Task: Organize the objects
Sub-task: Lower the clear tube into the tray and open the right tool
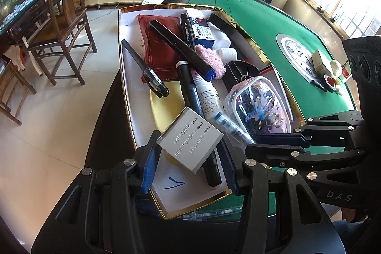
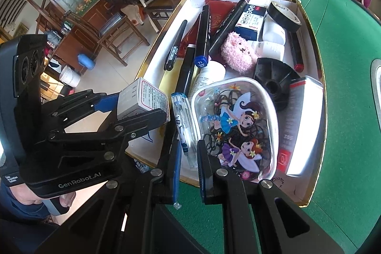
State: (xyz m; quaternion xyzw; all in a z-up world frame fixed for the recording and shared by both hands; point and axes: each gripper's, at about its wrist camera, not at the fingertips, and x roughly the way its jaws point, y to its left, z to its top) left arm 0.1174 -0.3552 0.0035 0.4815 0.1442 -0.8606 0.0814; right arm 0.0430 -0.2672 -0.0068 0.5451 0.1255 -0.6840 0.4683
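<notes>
Grey card, printed with dates, is filling the left gripper (image 1: 188,154): its blue pads are pinching a small rectangular carton (image 1: 190,138) by its two side faces, holding it tilted just above the near end of the gold-rimmed box (image 1: 123,87). In the right wrist view the carton's red-bordered text panel is showing (image 2: 142,99). The right gripper (image 2: 189,158) is hovering with its jaws pressed nearly together, a clear pen (image 2: 183,125) lying in the box just ahead of them; I cannot tell whether they are gripping it. Beside that pen a clear cartoon pouch (image 2: 238,125) is taking up the near right corner. Farther in, black markers (image 1: 181,49), a white bottle (image 1: 209,97), a pink fluffy toy (image 2: 237,51), a red packet (image 1: 159,49) and a roll of black tape (image 2: 283,13) are crowding the box up to its walls. Only a strip of white floor along the left wall is lying bare. Green felt table (image 1: 262,16) is stretching open to the right.
</notes>
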